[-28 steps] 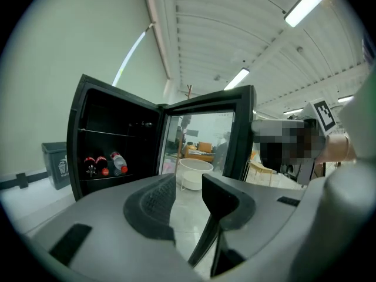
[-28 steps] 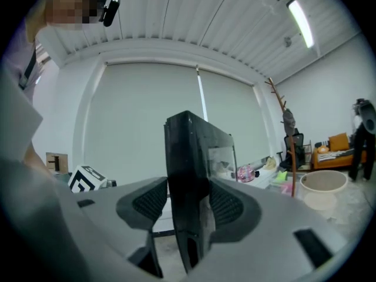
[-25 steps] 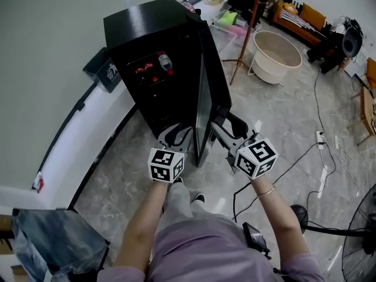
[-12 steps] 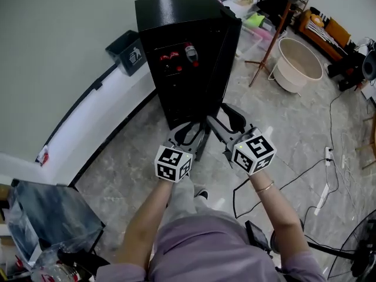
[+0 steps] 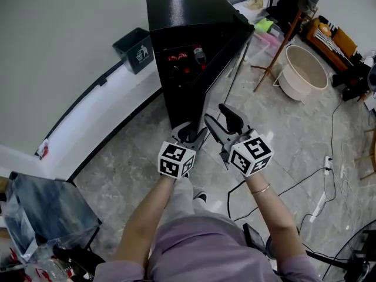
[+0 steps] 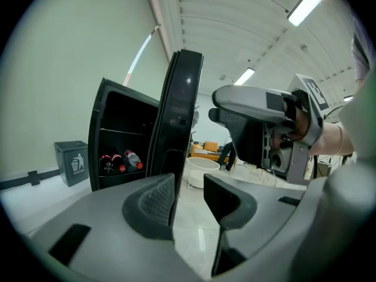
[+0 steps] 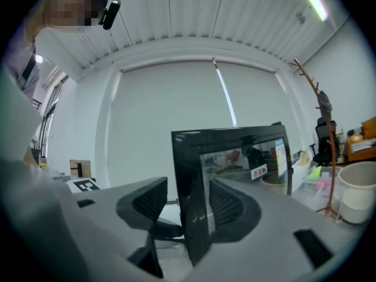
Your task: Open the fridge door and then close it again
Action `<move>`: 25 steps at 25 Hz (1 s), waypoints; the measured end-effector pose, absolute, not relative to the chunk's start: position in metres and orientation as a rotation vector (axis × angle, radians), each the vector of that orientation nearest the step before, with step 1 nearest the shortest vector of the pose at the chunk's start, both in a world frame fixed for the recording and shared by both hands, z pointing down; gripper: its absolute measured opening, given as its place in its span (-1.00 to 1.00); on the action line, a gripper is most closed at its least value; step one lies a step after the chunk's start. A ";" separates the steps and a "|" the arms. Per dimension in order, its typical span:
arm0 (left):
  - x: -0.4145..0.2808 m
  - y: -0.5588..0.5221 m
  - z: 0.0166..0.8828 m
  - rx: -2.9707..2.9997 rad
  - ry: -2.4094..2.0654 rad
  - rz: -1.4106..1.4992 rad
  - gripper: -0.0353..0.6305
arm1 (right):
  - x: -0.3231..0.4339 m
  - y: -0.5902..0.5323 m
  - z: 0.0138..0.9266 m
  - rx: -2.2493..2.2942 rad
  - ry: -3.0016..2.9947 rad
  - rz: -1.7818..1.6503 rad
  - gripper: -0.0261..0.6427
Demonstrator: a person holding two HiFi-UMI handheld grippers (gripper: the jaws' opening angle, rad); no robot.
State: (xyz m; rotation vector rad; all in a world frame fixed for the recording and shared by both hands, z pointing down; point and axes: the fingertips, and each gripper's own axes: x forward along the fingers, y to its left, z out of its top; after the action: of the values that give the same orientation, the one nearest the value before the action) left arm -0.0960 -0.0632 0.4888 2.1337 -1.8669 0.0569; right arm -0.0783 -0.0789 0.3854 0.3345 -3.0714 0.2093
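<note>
The black fridge [image 5: 182,10] stands against the wall with its glass door [image 5: 226,69] swung open; red cans and a bottle [image 5: 191,56] show on a shelf inside. My right gripper [image 5: 218,119] straddles the door's free edge. In the right gripper view the door frame [image 7: 188,175] stands between the two pads, and the right gripper [image 7: 185,201] is shut on it. Just left of the door's lower corner my left gripper [image 5: 188,131] is open. In the left gripper view the left gripper [image 6: 189,195] has nothing between its pads, and the door [image 6: 176,116] rises beyond them.
A grey bin [image 5: 136,50] sits by the wall left of the fridge. A beige tub [image 5: 302,69] and a wooden stand [image 5: 276,46] are on the floor at the right. Cables and a power strip [image 5: 326,163] lie on the right. A bag-covered box [image 5: 41,216] is at the lower left.
The door's free edge has swung a little leftwards towards the fridge front, with my right gripper on it. My left gripper has followed beside it. The head view has shifted too.
</note>
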 end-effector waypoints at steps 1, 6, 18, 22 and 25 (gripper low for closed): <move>-0.101 -0.066 0.490 2.119 -1.873 0.068 -0.46 | -0.077 -0.081 0.387 0.347 -3.069 0.226 -0.25; -0.128 -0.074 0.495 2.030 -1.927 0.073 -0.45 | -0.075 -0.091 0.395 0.393 -3.055 0.284 -0.25; -0.229 -0.100 0.498 1.848 -2.030 -0.018 -0.41 | -0.095 -0.120 0.422 0.438 -3.017 0.421 -0.31; -0.259 -0.113 0.499 1.833 -2.047 -0.015 -0.40 | -0.107 -0.137 0.424 0.469 -3.017 0.442 -0.32; -0.278 -0.122 0.499 1.829 -2.066 -0.006 -0.40 | -0.117 -0.146 0.426 0.489 -3.021 0.473 -0.33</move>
State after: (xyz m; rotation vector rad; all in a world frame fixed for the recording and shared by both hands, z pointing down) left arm -0.2775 -0.1220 0.4990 1.8292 -2.0664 -0.0062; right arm -0.1168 -0.1459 0.4265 0.4892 -3.0215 0.4734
